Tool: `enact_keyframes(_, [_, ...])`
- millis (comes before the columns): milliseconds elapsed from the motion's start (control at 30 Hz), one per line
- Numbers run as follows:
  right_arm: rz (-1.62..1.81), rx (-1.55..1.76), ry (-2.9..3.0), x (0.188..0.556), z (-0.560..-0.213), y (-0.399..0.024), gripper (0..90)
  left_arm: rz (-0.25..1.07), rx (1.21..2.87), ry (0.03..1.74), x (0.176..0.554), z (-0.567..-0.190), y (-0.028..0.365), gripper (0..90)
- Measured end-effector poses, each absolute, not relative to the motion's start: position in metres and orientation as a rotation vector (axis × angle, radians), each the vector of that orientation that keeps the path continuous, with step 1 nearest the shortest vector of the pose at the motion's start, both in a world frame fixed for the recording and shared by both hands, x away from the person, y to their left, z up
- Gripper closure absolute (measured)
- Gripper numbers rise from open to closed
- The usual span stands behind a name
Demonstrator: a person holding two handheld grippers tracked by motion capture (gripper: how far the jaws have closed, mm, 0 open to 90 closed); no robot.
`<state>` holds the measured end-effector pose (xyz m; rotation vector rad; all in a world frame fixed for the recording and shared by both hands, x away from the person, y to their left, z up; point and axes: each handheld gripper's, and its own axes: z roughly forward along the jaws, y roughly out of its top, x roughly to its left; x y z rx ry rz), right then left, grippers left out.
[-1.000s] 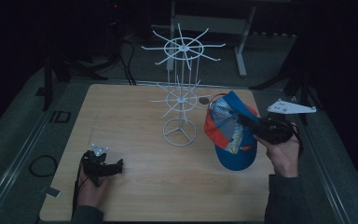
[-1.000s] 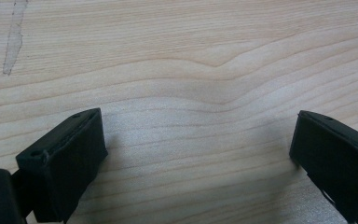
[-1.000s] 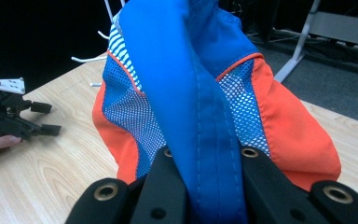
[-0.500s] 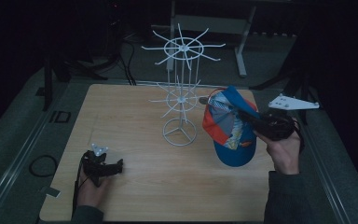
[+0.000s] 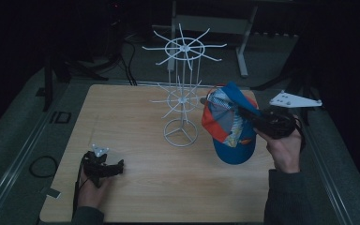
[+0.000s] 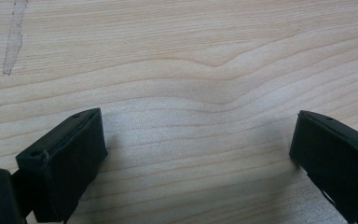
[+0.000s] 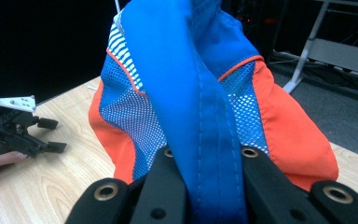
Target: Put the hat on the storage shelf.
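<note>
- The cap (image 5: 228, 125) hangs in the air over the right side of the bench (image 5: 136, 187), just right of the white wire rack (image 5: 182, 93), its crown toward the rack's lower ring of prongs. That placing suggests it is meant for one of those prongs; none carries it yet.
- The right tongs (image 7: 205, 168) are pressed together on a fold of the cap's blue cloth, which rises straight from between the jaws in the right gripper view. Pinching it there lets the mesh and orange panels hang free, so the cap can be swung to a prong.
- The left tongs (image 6: 196, 158) lie on the bench near its front left corner, well apart from the rack, spread wide with bare wood between the jaws. They hold nothing and seem parked out of the way.
</note>
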<state>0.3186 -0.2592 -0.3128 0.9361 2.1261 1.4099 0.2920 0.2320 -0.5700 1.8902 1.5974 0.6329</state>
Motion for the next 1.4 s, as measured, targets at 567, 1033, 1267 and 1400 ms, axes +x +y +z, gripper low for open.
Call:
enact_keyframes(567, [1.429, 0.901, 2.093, 0.316, -0.299, -0.255, 88.2, 0.632, 1.891, 1.597, 0.292, -0.570, 0.232, 3.8])
enact_keyframes(1033, [1.450, 0.883, 2.070, 0.313, -0.291, -0.258, 88.4, 0.632, 1.891, 1.598, 0.292, -0.570, 0.232, 3.9])
enact_keyframes(1267, [1.464, 0.866, 2.068, 0.312, -0.287, -0.256, 88.4, 0.631, 1.891, 1.598, 0.292, -0.570, 0.232, 3.8])
enact_keyframes(1400, [1.464, 0.860, 2.065, 0.312, -0.285, -0.256, 88.3, 0.631, 1.891, 1.598, 0.292, -0.570, 0.232, 3.8])
